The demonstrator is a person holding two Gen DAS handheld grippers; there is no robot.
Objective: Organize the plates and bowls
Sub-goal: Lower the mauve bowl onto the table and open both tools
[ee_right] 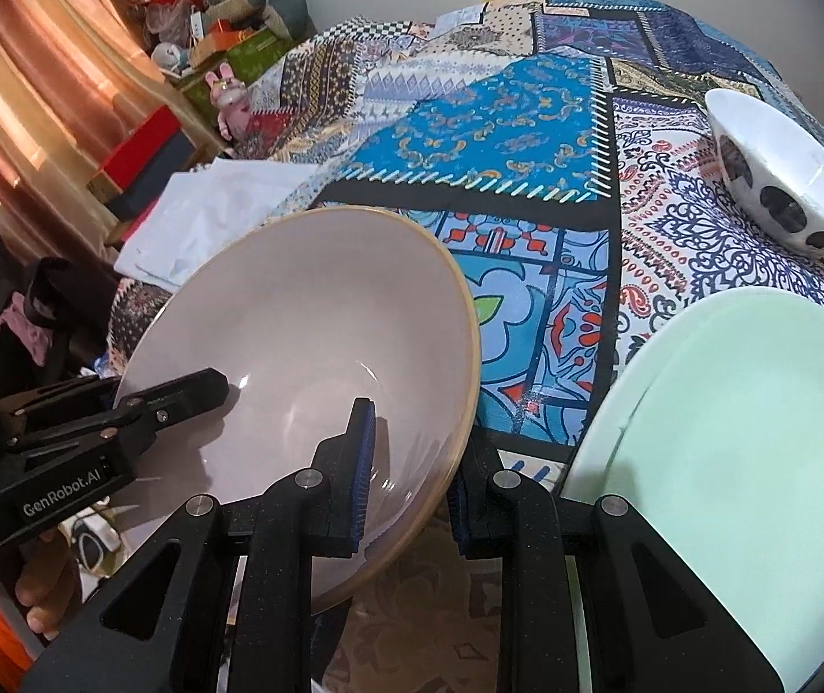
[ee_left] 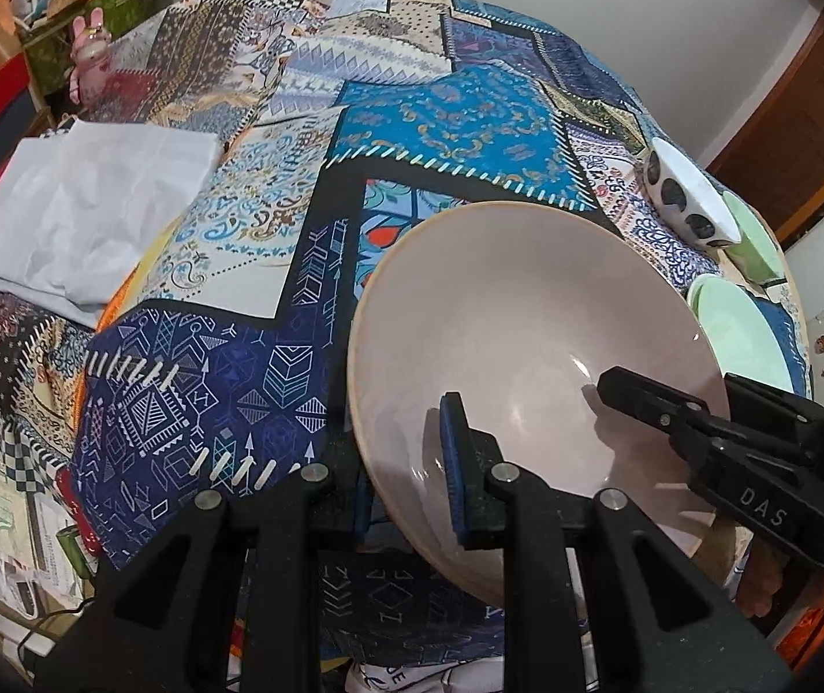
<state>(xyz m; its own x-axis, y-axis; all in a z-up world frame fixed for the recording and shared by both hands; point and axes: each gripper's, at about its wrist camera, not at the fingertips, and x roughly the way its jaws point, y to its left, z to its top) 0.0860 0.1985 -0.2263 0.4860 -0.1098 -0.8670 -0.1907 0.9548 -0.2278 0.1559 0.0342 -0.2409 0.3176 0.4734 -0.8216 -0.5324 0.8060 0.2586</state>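
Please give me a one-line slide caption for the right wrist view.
Both hand-held grippers, right and left, clamp the pink bowl beside green plates.

free: patterned cloth (ee_right: pixel 469 115) centre | blocked: green plate (ee_right: pixel 746 462), spotted bowl (ee_right: pixel 787 185) right

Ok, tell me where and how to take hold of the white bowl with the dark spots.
Grip the spotted bowl by its rim, one finger inside and one outside the wall. It sits upright on the patchwork cloth, mouth open. Come from above on its near side, away from the green plate.
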